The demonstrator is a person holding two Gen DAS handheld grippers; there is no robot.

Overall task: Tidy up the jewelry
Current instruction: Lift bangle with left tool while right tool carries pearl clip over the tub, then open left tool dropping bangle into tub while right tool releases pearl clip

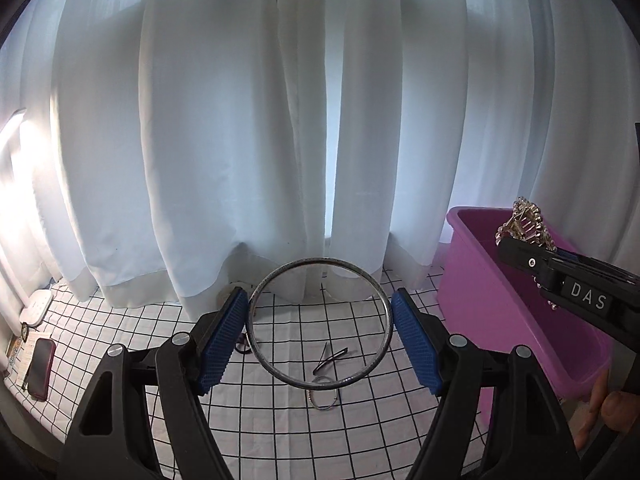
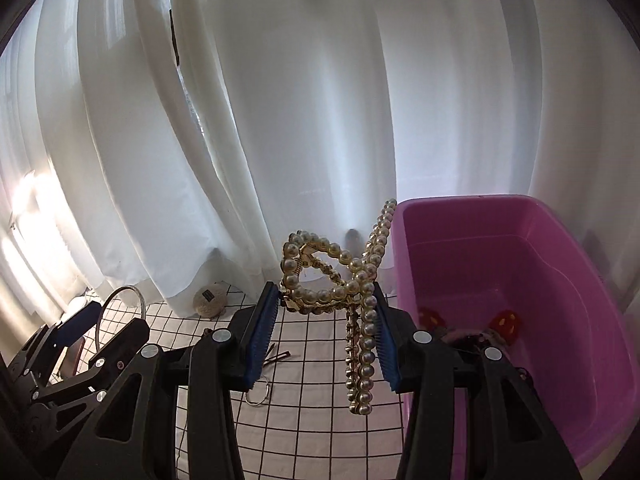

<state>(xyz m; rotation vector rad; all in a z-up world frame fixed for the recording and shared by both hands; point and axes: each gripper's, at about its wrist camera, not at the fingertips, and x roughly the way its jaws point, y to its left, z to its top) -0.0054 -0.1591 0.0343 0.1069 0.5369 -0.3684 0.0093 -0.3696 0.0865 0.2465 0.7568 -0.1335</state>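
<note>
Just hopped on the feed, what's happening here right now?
Jewelry is being sorted into a pink bin. The right gripper holds a pearl hair clip up beside the bin's rim, not yet over it. The left gripper holds a metal bangle above the checked cloth, where hairpins and a small ring still lie.

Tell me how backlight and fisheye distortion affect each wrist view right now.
Left wrist view: curtain backlit, glare at left edge, bangle sharp in the left gripper. Right wrist view: same glow, edges bowed, pearl clip crisp in the right gripper, pink bin evenly lit.
</note>
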